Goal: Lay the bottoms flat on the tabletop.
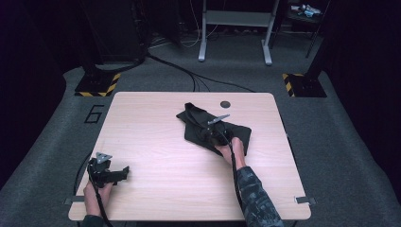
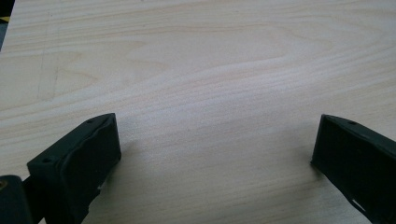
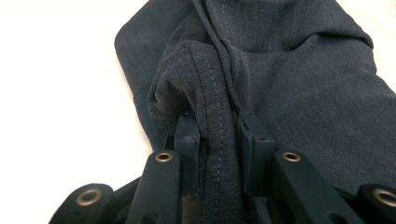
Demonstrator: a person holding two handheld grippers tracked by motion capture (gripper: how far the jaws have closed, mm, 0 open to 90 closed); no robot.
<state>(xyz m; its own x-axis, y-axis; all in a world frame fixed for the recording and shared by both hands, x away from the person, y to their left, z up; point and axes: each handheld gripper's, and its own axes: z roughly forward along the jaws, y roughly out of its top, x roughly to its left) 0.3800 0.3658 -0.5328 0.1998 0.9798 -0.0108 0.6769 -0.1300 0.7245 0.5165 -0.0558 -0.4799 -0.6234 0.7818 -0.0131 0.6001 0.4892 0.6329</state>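
A dark cloth (image 1: 203, 127) lies crumpled on the wooden table (image 1: 156, 142), right of centre. My right gripper (image 1: 210, 130) rests on it, and in the right gripper view its jaws pinch a stitched fold of the cloth (image 3: 217, 140) between them; my right gripper (image 3: 218, 128) is shut on that hem. My left gripper (image 1: 120, 172) sits low at the table's near left corner, held by a hand. In the left gripper view my left gripper (image 2: 215, 140) stands wide open over bare wood with nothing between its fingers.
A round cable hole (image 1: 225, 104) sits near the table's far edge. Beyond the table are cables on grey carpet, a white desk frame (image 1: 236, 28) and yellow-black striped floor plates (image 1: 97, 87).
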